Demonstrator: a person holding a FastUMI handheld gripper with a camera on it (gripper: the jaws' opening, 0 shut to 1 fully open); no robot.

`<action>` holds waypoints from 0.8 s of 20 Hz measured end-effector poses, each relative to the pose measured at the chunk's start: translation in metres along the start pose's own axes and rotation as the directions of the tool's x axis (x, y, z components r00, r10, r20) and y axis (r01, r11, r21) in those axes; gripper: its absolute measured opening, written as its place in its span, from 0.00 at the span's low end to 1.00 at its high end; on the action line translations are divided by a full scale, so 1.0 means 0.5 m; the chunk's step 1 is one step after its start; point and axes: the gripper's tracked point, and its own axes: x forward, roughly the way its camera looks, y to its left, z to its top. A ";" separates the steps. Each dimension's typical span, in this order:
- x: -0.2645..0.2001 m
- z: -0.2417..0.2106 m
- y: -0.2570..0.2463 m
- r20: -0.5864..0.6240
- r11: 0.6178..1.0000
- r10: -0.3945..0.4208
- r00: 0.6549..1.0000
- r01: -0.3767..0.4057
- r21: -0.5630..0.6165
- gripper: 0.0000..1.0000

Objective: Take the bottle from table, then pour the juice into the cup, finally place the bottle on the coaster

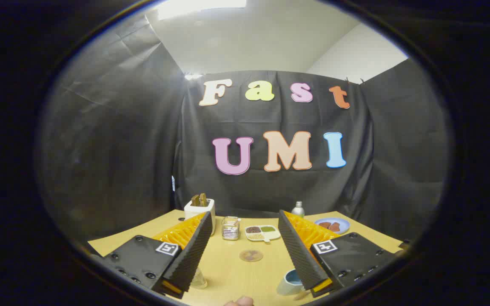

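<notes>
Gripper [245, 255] open, fingers spread wide, nothing held; we hover above worktop [228, 272] near edge. Bottle [298, 209] upright at far edge, well beyond fingers. Cup [289, 282] at near edge by one finger; coaster [251, 255] mid-worktop between fingers. We judge first step pending: advance to bottle, close fingers around its body.

Ribbed fingers [194, 250] on black screwed plates with square tag markers

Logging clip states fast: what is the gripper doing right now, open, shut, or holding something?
Gripper: open, fingers spread wide and holding nothing, above the light wooden table, with the small round brown coaster between them.
</notes>
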 end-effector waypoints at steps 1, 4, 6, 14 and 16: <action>0.000 0.002 0.001 0.002 1.000 0.003 1.000 -0.003 -0.003 0.97; -0.001 0.003 0.006 0.004 1.000 0.002 1.000 -0.002 -0.013 0.97; -0.001 0.003 0.008 0.007 1.000 0.003 1.000 -0.003 -0.004 0.97; 0.004 0.010 0.005 0.014 1.000 -0.004 1.000 0.004 -0.005 0.97; 0.003 0.013 0.004 0.021 1.000 -0.005 1.000 0.005 -0.001 0.97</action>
